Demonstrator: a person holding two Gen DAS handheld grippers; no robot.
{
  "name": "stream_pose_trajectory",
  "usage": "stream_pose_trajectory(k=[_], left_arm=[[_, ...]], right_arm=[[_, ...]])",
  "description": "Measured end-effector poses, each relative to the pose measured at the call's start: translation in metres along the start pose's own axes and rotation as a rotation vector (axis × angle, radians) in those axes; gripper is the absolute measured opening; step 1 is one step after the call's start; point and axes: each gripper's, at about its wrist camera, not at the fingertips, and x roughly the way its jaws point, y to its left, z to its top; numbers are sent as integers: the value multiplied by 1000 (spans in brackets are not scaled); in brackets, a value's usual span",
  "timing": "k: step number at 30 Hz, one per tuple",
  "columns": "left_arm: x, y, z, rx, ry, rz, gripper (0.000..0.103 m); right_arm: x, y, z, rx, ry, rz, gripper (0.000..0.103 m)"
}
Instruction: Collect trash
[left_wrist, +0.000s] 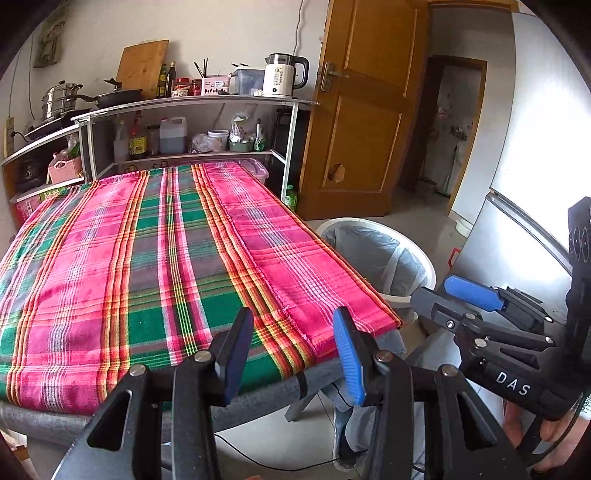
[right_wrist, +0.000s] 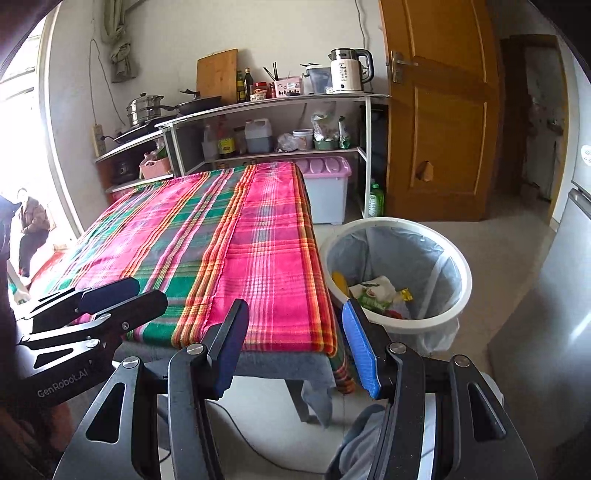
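- Left gripper (left_wrist: 295, 354): fingers spread wide, nothing between them, held above the near edge of the table.
- Right gripper (right_wrist: 295, 350): fingers spread wide, nothing between them, held off the table's near right corner.
- Each gripper visible in the other's view: right gripper (left_wrist: 454, 295) beside the bin, left gripper (right_wrist: 122, 295) over the cloth; pads apart in both views.
- Table (right_wrist: 280, 363): covered by a pink and green plaid cloth (left_wrist: 147, 258), grey layer showing at the near edge.
- Trash bin (right_wrist: 458, 314): white, lined with a clear bag, standing on the floor just beside the table's right side.
- Trash (right_wrist: 376, 293): wrappers and packets lying at the bottom of the bin.
- Storage box (right_wrist: 327, 192): purple lid, on the floor past the table's far end.
- Shelf (left_wrist: 192, 101) against the far wall: kettle (left_wrist: 282, 75), pans and bottles on top.
- Wooden door (left_wrist: 365, 110) to the right of the shelf.
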Motion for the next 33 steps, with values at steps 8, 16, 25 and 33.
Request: stream_pose_trajectory(k=[8,16,25,33], left_arm=[[1,0,0,-2,2,1,47],[2,0,-1,-3,3,0,47],[2,-1,-2,-4,5,0,47],[3,-1,-2,-3,5,1,47]], right_arm=[[1,0,-1,0,5,0,54],[2,0,-1,0,5,-1,54],[2,-1,-1,0,7,1,54],[3,0,-2,0,7,1,54]])
